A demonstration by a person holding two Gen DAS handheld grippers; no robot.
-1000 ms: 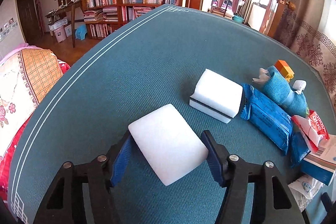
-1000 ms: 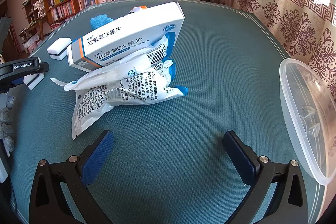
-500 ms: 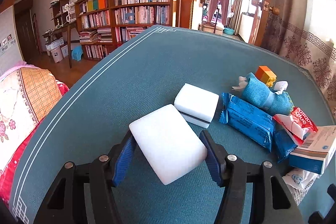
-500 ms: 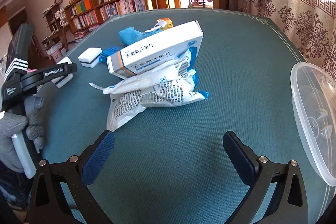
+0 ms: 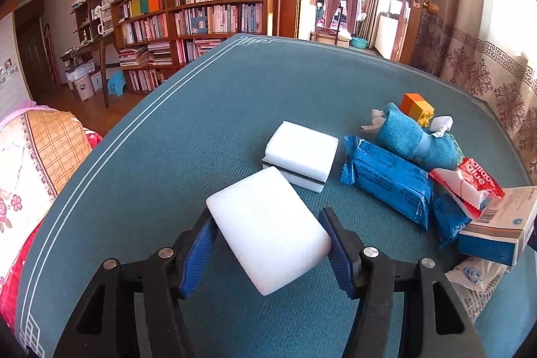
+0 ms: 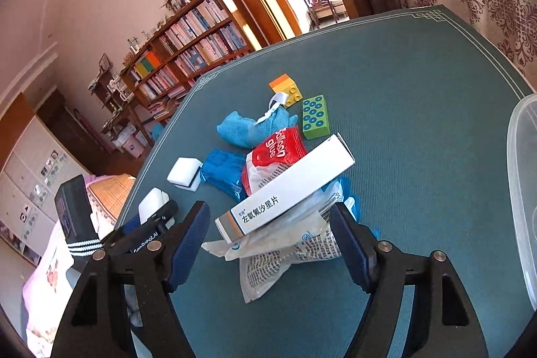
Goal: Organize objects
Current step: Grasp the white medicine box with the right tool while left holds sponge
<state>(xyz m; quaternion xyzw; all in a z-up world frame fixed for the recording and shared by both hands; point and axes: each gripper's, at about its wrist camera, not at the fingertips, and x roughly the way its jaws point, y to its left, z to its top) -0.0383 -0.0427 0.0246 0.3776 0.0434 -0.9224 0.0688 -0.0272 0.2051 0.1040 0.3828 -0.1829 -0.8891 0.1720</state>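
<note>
White foam fills the lower middle of the left wrist view: a plain sponge block (image 5: 268, 232) sits clamped between the blue pads of the left tongs (image 5: 268, 244), both pads pressing its sides, its far corner tilted toward 11 o'clock. Whether it is lifted off the teal surface (image 5: 201, 123) or resting there is not clear. Just beyond it, at 12 o'clock, lies a second white sponge with a dark band (image 5: 300, 155), close to the held block's far corner; contact between them cannot be judged. At 2 o'clock from the tongs lies a blue wrapped packet (image 5: 386, 178), then a rolled blue cloth (image 5: 416, 140) with an orange and yellow toy brick (image 5: 418, 108) behind it. A red and white sachet (image 5: 470, 187) and a medicine box (image 5: 496, 232) lie at 3 o'clock.

In the right wrist view, the right tongs (image 6: 272, 244) stand released; their jaws have just been narrowing, with the near end of the medicine box (image 6: 285, 190) and crumpled white pouches (image 6: 278, 254) between the pads but not pressed by either. The box lies slanted on the pile, running toward 1 o'clock. A green studded brick (image 6: 314, 118) rests at 12 o'clock beyond it, beside the toy brick (image 6: 286, 90). A clear plastic container (image 6: 523, 190) sits at 3 o'clock at the frame edge. The left tongs (image 6: 147, 223) with the sponge block (image 6: 152, 205) appear at 9 o'clock.
</note>
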